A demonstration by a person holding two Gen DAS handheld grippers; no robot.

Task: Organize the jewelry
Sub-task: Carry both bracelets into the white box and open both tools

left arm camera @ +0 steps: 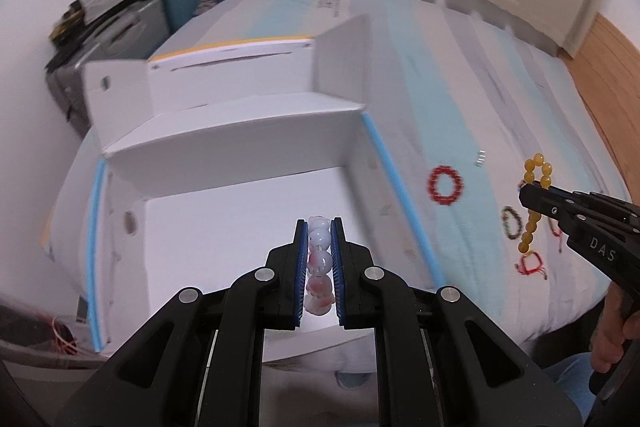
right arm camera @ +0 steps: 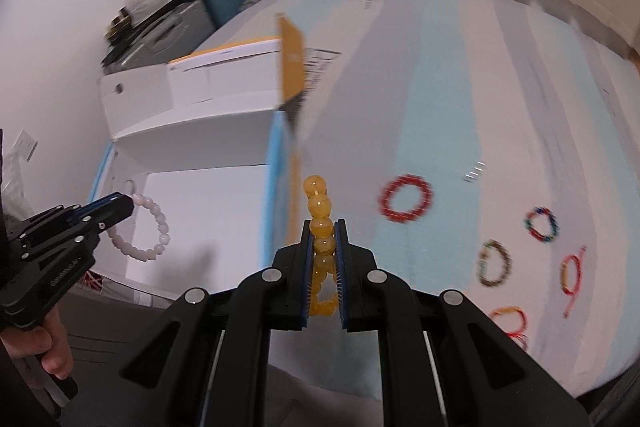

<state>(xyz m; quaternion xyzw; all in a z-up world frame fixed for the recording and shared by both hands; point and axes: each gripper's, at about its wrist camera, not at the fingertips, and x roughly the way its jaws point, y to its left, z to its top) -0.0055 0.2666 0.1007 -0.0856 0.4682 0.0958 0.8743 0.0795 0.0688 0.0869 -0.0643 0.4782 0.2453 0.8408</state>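
Bracelets in both claws. Pale pink-and-white glass-bead bracelet [left arm camera: 319, 263] pinched between the pads of the left gripper [left arm camera: 320, 259], hanging over the open white cardboard box with blue edge tape [left arm camera: 404, 195]. Amber-yellow round-bead bracelet [right arm camera: 322, 251] pinched in the right gripper [right arm camera: 323, 259], held above the striped blue-and-white bedsheet [right arm camera: 460, 75], just right of the box wall.

Handling, by judgement: both look light, strung on cord, so they flop and swing; beads hard, smooth, likely slippery against the pads. Best taken across one or two beads, as now, loop hanging free.

Box interior: white floor, nothing seen lying in it; near part hidden behind the left gripper.

On the sheet, well apart from the box: red beaded ring-shaped bracelet [right arm camera: 406, 199], dark brown-green bead bracelet [right arm camera: 495, 263], multicoloured bead bracelet [right arm camera: 542, 223], red cord bracelet [right arm camera: 572, 273], orange-red cord bracelet [right arm camera: 510, 323]
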